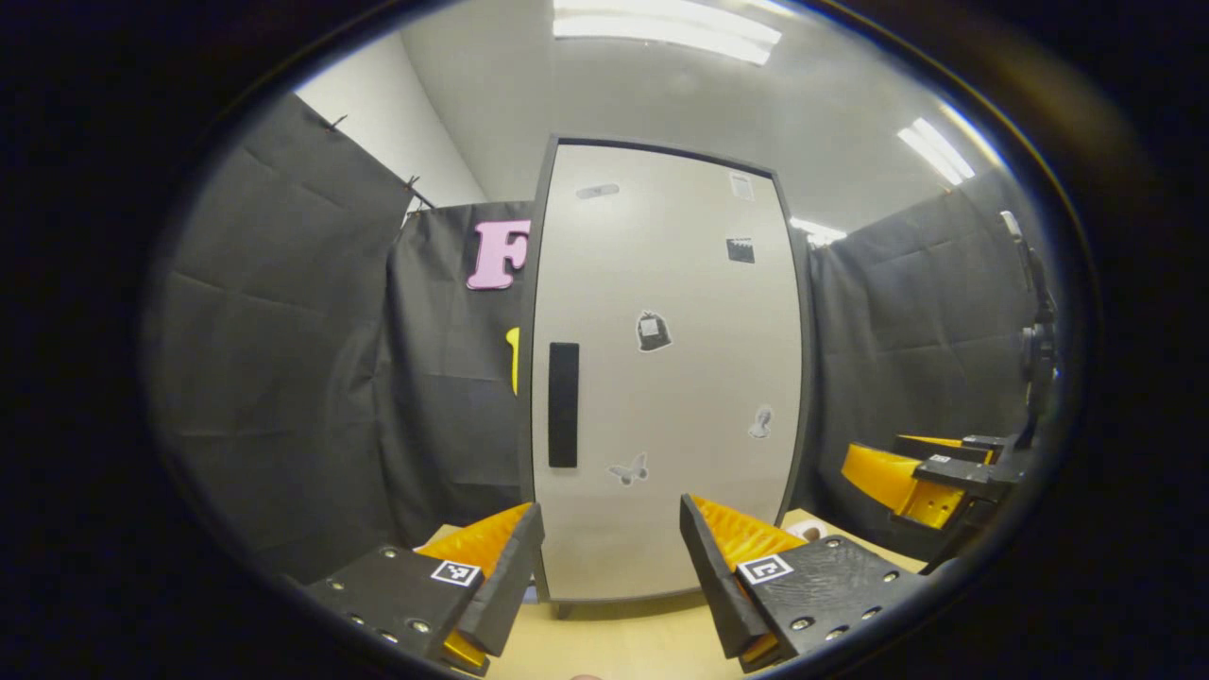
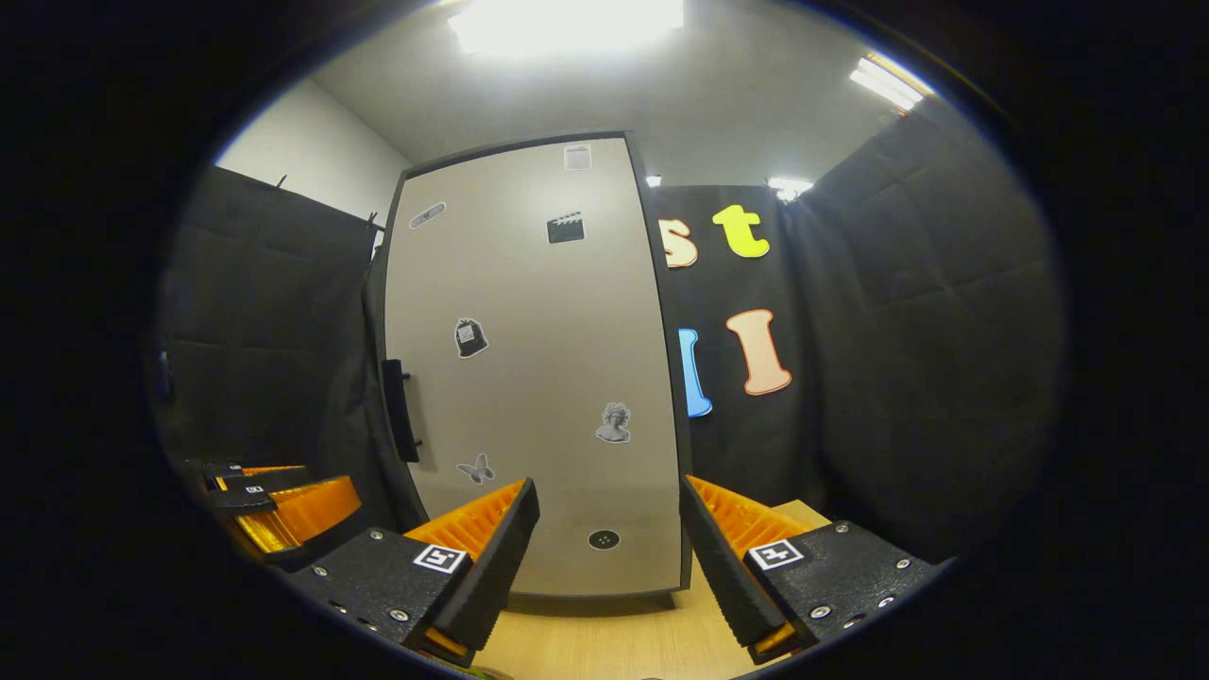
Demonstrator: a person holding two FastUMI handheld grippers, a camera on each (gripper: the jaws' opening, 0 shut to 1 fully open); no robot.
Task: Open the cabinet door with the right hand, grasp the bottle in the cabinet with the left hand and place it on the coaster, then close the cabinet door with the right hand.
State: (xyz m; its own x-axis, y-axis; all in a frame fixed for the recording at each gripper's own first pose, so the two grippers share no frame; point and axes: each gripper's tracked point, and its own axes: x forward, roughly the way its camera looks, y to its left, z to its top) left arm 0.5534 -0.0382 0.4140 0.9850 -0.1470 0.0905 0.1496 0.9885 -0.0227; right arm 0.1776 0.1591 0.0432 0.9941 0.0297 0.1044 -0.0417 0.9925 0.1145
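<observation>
A tall pale grey cabinet (image 1: 666, 368) with a dark frame stands shut on the wooden table, with a black vertical handle (image 1: 563, 404) near its left edge. In the right gripper view the same cabinet door (image 2: 529, 368) and its handle (image 2: 400, 411) appear. My left gripper (image 1: 612, 524) is open in front of the door's lower part, a short way off. My right gripper (image 2: 609, 501) is open too, facing the door's lower right. In the left gripper view the right gripper (image 1: 911, 477) sits at the far right. The bottle is hidden behind the door. A round pale edge (image 1: 808, 531) peeks beside my right finger.
The light wooden table (image 1: 614, 642) runs under both grippers. Black cloth walls (image 1: 283, 359) close in the booth on both sides of the cabinet. The left gripper (image 2: 283, 510) is at the lower left in the right gripper view. A dark stand (image 1: 1034, 349) rises at the far right.
</observation>
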